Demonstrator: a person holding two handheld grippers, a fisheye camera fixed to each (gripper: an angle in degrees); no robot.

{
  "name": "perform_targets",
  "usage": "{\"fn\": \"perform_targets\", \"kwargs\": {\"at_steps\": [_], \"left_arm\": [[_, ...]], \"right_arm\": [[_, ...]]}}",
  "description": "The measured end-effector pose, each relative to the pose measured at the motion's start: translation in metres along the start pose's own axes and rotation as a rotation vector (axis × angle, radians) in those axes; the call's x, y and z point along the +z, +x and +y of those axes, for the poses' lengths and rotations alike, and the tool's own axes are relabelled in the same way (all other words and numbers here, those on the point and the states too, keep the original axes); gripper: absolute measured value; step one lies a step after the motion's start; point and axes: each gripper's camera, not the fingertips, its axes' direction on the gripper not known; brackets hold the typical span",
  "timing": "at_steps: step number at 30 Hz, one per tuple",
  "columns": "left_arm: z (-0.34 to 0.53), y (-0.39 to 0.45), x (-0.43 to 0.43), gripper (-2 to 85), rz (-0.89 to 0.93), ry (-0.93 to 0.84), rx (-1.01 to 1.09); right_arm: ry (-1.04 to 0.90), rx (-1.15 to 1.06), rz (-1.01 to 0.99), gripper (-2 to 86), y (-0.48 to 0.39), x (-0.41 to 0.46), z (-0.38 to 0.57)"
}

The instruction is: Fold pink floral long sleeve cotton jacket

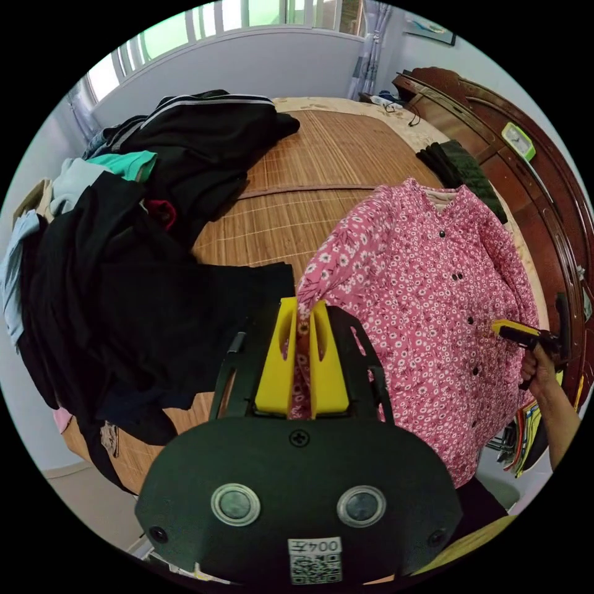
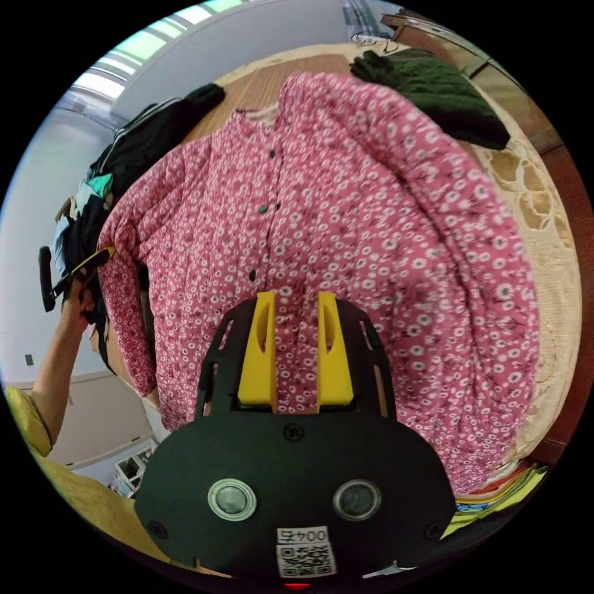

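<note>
The pink floral jacket point(image 1: 427, 297) lies front up and buttoned on a bamboo mat point(image 1: 309, 173) on the bed, its hem hanging over the near edge. My left gripper point(image 1: 303, 309) is shut on the end of one sleeve, pink cloth pinched between the yellow jaws. My right gripper point(image 2: 297, 303) has its jaws closed on a thick fold of the jacket point(image 2: 346, 204) near the other side's lower edge. The right gripper point(image 1: 498, 327) appears in the left gripper view, held by a hand at the jacket's side. The left gripper point(image 2: 108, 252) appears in the right gripper view at the far sleeve.
A big pile of dark clothes point(image 1: 124, 278) covers the mat beside the jacket. A dark green garment point(image 2: 433, 93) lies by the collar end. A wooden headboard point(image 1: 532, 185) runs along that side. The person's arm point(image 2: 55, 365) reaches in near the bed edge.
</note>
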Motion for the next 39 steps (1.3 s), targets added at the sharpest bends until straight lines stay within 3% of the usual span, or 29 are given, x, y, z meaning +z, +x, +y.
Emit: {"fn": "perform_targets", "kwargs": {"at_steps": [9,13,19,22,28,33,39], "left_arm": [[-0.044,-0.055,-0.061,1.2,-0.099,-0.023,0.004],[-0.056,-0.079,-0.061,1.7,-0.007,-0.098,0.017],[-0.045,-0.065,-0.132,3.3,-0.046,0.044,0.070],[-0.034,-0.047,-0.165,4.3,-0.052,0.106,0.074],[-0.042,0.042,-0.177,3.2,0.159,0.120,0.249],[-0.095,0.125,-0.171,2.9,0.301,0.119,0.333],[-0.162,0.225,-0.179,4.4,0.300,0.076,0.516]], "right_arm": [[0.078,-0.007,0.054,11.5,0.078,-0.062,0.040],[0.077,0.046,0.090,11.6,0.112,-0.077,0.072],[0.014,0.102,0.184,16.6,0.171,-0.098,0.127],[-0.012,0.150,0.189,17.5,0.208,-0.112,0.158],[0.011,0.425,0.092,16.9,0.291,-0.138,0.251],[0.089,0.652,-0.081,20.2,0.357,-0.139,0.309],[0.163,0.752,-0.198,25.7,0.393,-0.131,0.342]]}}
